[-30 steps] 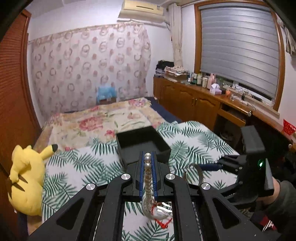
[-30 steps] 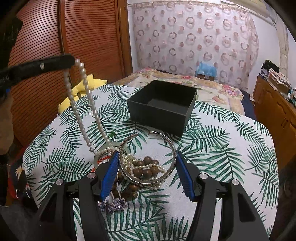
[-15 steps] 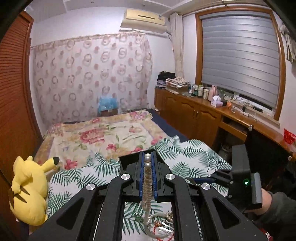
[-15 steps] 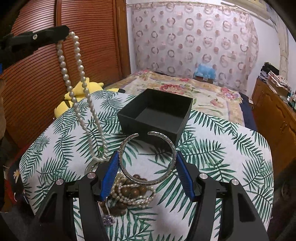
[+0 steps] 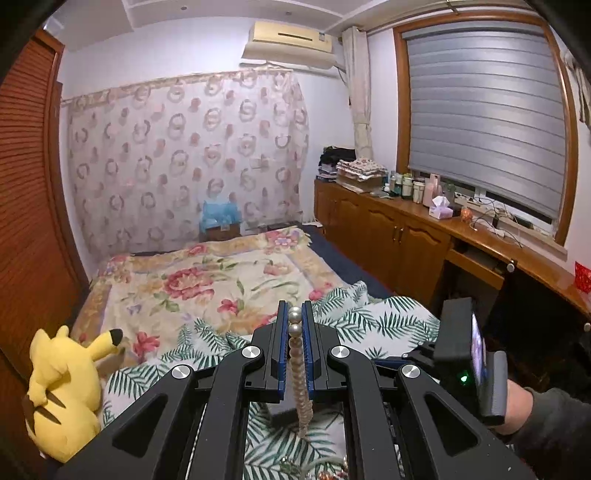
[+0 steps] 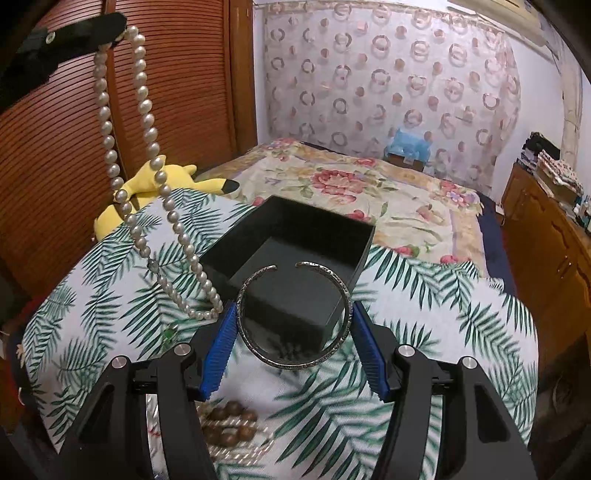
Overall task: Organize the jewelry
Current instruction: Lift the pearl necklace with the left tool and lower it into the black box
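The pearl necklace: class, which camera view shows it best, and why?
The right wrist view. There the pearl necklace hangs as a full double strand from the left gripper, beside the black box. The left wrist view shows only a short run of pearls pinched between the fingers.

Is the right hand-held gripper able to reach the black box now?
Probably yes: the right hand-held gripper, holding the silver bangle, faces the open black box directly. The hanging pearl necklace stays left.
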Demonstrator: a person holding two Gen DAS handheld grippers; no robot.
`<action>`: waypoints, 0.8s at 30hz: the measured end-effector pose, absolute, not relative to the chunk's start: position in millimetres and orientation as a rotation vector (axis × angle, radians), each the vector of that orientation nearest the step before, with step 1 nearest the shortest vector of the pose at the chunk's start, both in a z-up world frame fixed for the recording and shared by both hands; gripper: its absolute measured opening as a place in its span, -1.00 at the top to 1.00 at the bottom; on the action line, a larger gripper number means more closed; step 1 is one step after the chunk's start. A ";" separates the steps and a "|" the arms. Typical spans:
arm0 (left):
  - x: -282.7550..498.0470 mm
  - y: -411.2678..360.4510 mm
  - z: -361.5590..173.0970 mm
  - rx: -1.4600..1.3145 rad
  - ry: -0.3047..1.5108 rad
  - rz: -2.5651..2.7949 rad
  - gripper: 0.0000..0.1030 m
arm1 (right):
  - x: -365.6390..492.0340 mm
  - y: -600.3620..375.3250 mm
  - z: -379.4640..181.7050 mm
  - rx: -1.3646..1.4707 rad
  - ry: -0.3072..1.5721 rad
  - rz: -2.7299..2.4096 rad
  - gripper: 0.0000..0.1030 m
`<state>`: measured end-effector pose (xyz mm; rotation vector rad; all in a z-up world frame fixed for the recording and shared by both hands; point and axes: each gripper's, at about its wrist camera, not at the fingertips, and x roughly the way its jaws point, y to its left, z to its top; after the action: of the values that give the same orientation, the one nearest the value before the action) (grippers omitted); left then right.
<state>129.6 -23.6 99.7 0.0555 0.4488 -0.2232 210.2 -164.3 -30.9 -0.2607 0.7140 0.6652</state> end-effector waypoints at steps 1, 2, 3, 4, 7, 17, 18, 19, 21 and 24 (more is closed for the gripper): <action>131.2 -23.8 101.1 0.059 0.446 -0.221 0.88 | 214.1 -163.0 -30.1 -0.261 0.714 0.666 -0.23; 133.8 -24.3 102.7 0.063 0.441 -0.216 0.88 | 218.2 -161.0 -29.6 -0.259 0.713 0.672 -0.23; 137.9 -25.8 105.4 0.066 0.437 -0.213 0.88 | 221.1 -158.6 -28.6 -0.262 0.714 0.676 -0.23; 142.1 -27.0 107.9 0.069 0.434 -0.210 0.88 | 224.6 -156.0 -28.2 -0.270 0.713 0.678 -0.23; 155.0 -31.5 118.3 0.085 0.421 -0.197 0.88 | 235.9 -148.1 -28.9 -0.291 0.717 0.682 -0.23; 184.3 -38.3 115.7 0.100 0.439 -0.165 0.88 | 257.7 -133.0 -39.3 -0.307 0.749 0.689 -0.35; 186.1 -38.9 112.8 0.100 0.445 -0.163 0.88 | 256.8 -135.2 -38.9 -0.300 0.745 0.691 -0.38; 189.1 -38.3 108.9 0.100 0.453 -0.162 0.88 | 255.4 -137.1 -38.5 -0.290 0.743 0.696 -0.38; 193.6 -38.7 102.3 0.096 0.468 -0.158 0.88 | 252.8 -144.1 -36.8 -0.268 0.742 0.701 -0.38; 197.5 -38.5 95.5 0.093 0.482 -0.155 0.88 | 246.3 -156.0 -34.5 -0.252 0.731 0.693 -0.38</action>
<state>197.5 -38.5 95.5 0.0934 0.4816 -0.1547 246.3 -156.0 -34.5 -0.2523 0.7312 0.6927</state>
